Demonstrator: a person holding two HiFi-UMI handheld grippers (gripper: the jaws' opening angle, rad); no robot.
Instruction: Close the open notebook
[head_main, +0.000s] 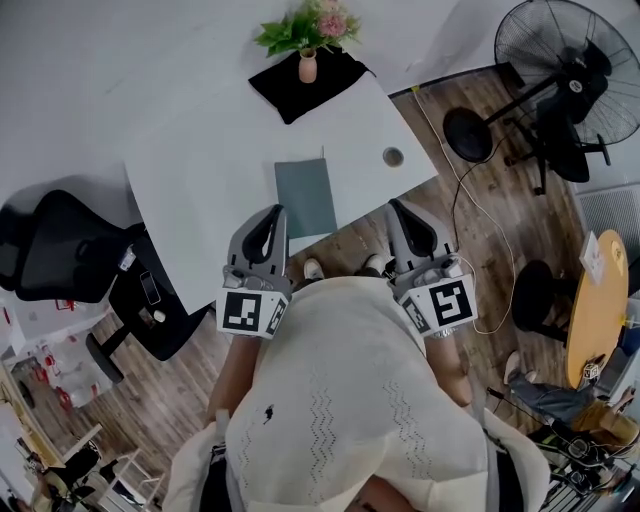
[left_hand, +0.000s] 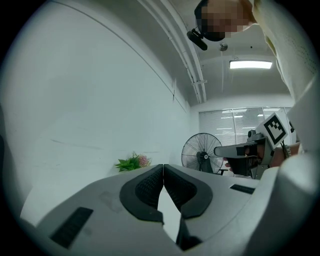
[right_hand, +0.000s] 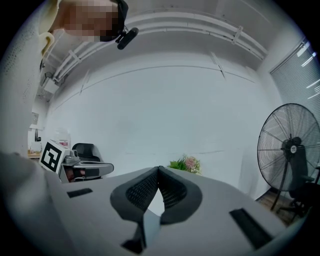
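White tabletop (head_main: 200, 170) fills the upper middle of the head view. The notebook (head_main: 306, 196) is seen lying flat on it near the front edge, between the two grippers, as a single grey-green rectangle with no spread pages visible. It is judged to be shut already, or at least not plainly open. The left gripper (head_main: 277, 212) and the right gripper (head_main: 398, 206) are held level at the tabletop's near edge. No contact with the notebook is seen, and the fingers (left_hand: 146, 187) of each are pressed together with nothing between them. If a cover is yet to be folded, closed tips are best slid under its free edge. The cover is then swung slowly over the spine while the book is steadied by the other gripper, and finally pressed flat. Counted are one notebook, two grippers, one plant (head_main: 310, 28) in one vase (head_main: 307, 68) on one black cloth (head_main: 290, 92), one round hole (head_main: 393, 156) in the tabletop and one standing fan (head_main: 560, 60).
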